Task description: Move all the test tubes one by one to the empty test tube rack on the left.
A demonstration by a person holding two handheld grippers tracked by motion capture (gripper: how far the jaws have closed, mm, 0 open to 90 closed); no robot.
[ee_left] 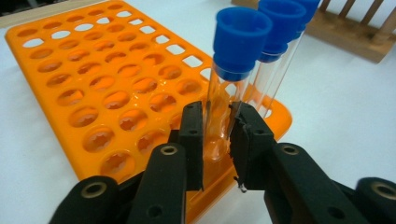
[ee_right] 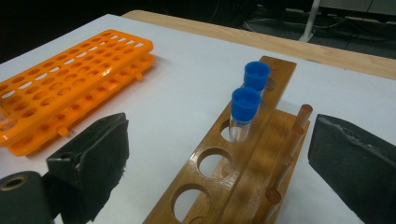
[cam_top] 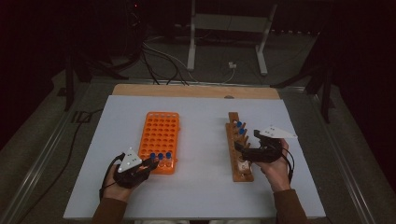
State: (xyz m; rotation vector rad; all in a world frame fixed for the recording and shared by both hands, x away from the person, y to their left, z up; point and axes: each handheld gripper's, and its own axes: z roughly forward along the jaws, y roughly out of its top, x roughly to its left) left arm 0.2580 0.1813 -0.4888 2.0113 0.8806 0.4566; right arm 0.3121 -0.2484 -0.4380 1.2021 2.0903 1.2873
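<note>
Blue-capped test tube (ee_left: 229, 79): held in the left tongs (ee_left: 215, 140), whose jaws are closed on the clear glass low on the barrel, the tube standing nearly upright at the near corner of the orange rack (ee_left: 93, 93), its bottom apparently seated in a hole there. Two further capped tubes (ee_left: 285, 28) are ranged just behind it in the same row. Right tongs (ee_right: 219, 158): jaws spread wide, nothing between them, hovering over the near end of the wooden rack (ee_right: 219, 158), where two blue-capped tubes (ee_right: 245, 109) are left standing ahead of the jaws and three empty holes lie nearer. Risks, as judged: the grip sits low on smooth glass, so the tube could slip or pivot between the pads if lifted or tilted; a release before the tube is fully seated could let it lean against its neighbours; a sideways pull could drag the light orange rack across the white table (cam_top: 205, 196). For the right tongs, the row of upright wooden pegs (ee_right: 299, 116) beside the holes and the close spacing of the two tubes are likely obstacles, and the nearer tube could be knocked by a jaw reaching past it. The two racks are set well apart.
</note>
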